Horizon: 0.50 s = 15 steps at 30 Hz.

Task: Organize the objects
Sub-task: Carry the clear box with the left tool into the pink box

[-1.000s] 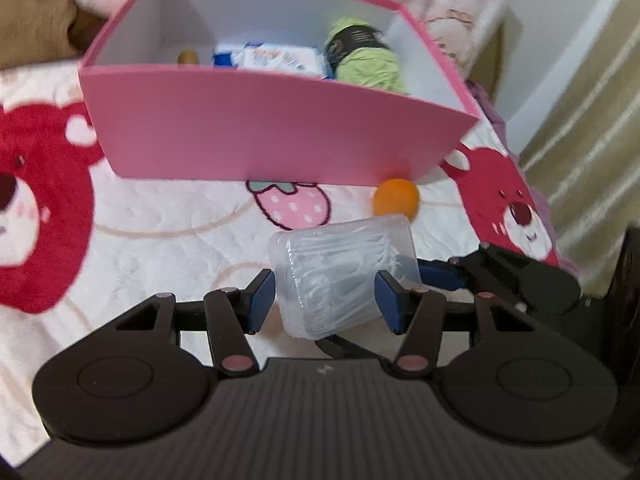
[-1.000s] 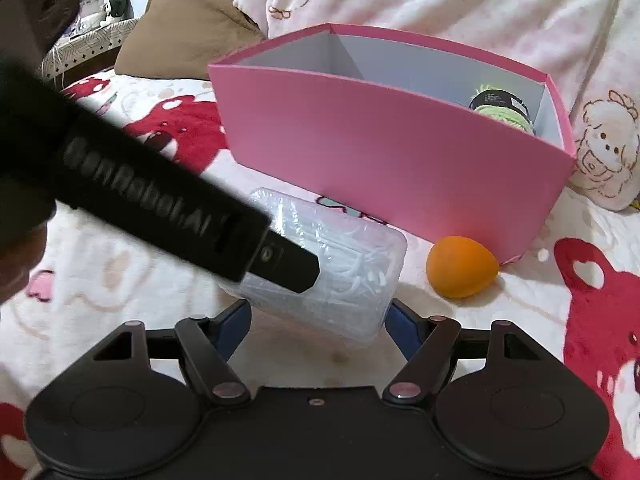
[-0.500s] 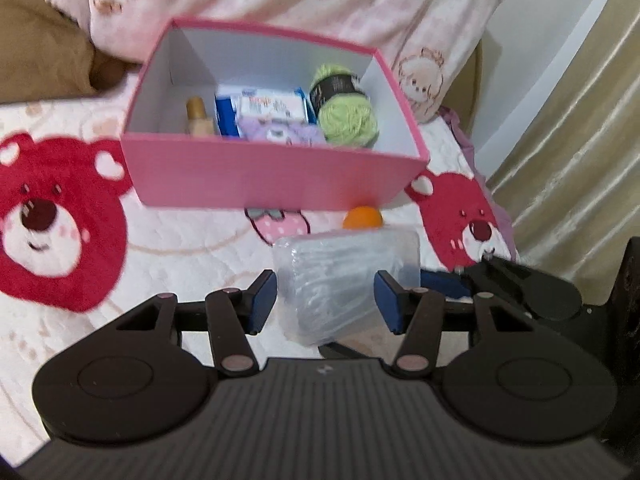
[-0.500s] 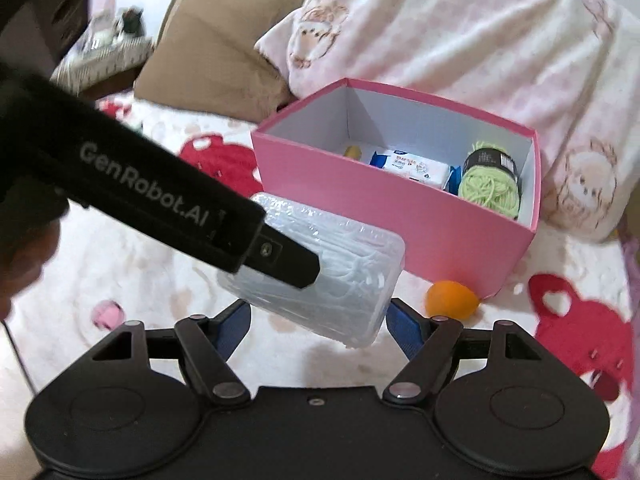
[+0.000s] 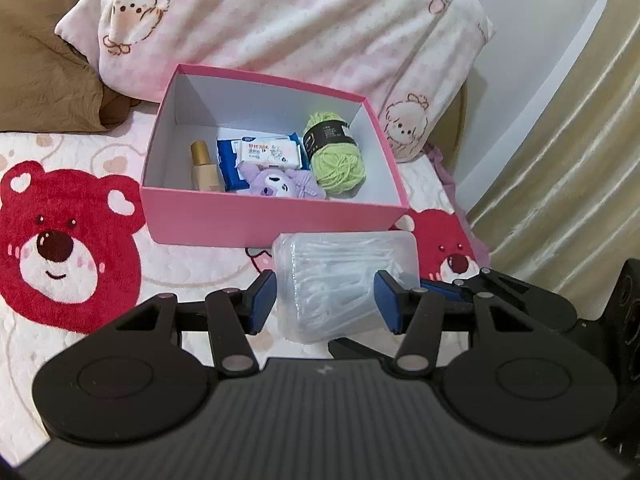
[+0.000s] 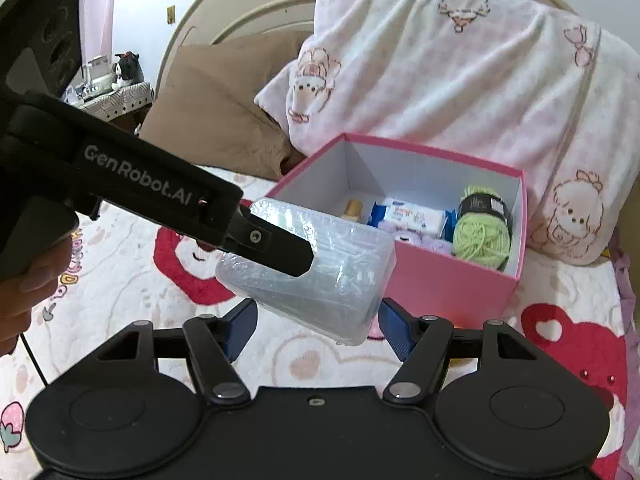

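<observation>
Spread underneath — a white quilted bedspread [image 5: 168, 264] printed with red bear faces and small strawberries. Propped at the head, a pale pink plush pillow [image 6: 460, 80] with cartoon puppy prints, touching a brown fabric cushion [image 6: 216, 120] beside it. Rising behind them, a curved beige headboard [image 6: 248, 12]. Hanging at the side — a shiny gold curtain [image 5: 568, 152]. Far off, a cluttered side table [image 6: 112, 92] bearing a small black-and-white plush toy [image 6: 128, 66].

The left hand-held gripper [image 5: 326, 300], black with blue pads, points forward and downward, its jaws clamped on the sides of a clear plastic box of cotton swabs [image 5: 344, 280] held off the bed. The right hand-held gripper [image 6: 318, 328] sits close beside it, tilted downward too; its jaws have just been closing, the box's lower corner between them, pads not visibly pressing. A person's hand [image 6: 24, 280] grips the left handle.
</observation>
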### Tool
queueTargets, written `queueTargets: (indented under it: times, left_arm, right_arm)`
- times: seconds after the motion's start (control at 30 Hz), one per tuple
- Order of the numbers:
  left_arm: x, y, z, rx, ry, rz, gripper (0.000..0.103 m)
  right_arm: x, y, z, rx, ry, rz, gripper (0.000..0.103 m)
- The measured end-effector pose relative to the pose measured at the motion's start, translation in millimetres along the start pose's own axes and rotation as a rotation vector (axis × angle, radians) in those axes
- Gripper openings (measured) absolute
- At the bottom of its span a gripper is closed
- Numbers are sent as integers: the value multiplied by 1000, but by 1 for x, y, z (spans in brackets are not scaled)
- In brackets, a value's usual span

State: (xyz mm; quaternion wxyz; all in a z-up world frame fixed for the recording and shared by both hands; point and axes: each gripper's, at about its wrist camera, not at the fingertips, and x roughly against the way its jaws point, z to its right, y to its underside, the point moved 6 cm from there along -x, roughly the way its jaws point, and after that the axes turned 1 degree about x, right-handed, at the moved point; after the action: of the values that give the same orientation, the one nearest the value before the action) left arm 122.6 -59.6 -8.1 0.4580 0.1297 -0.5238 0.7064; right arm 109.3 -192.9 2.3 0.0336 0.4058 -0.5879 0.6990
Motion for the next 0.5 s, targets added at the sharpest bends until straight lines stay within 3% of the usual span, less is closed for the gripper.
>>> queueTargets:
  times: [0.37,0.5]
  left_arm:
    - [29,-18,-1,-79,28,47,51]
    - [32,-24,-4,-64,35,52,53]
  right_arm:
    - [9,-27,-8,33,-10,33,70]
    - [11,-34,-11,53,1,40,70]
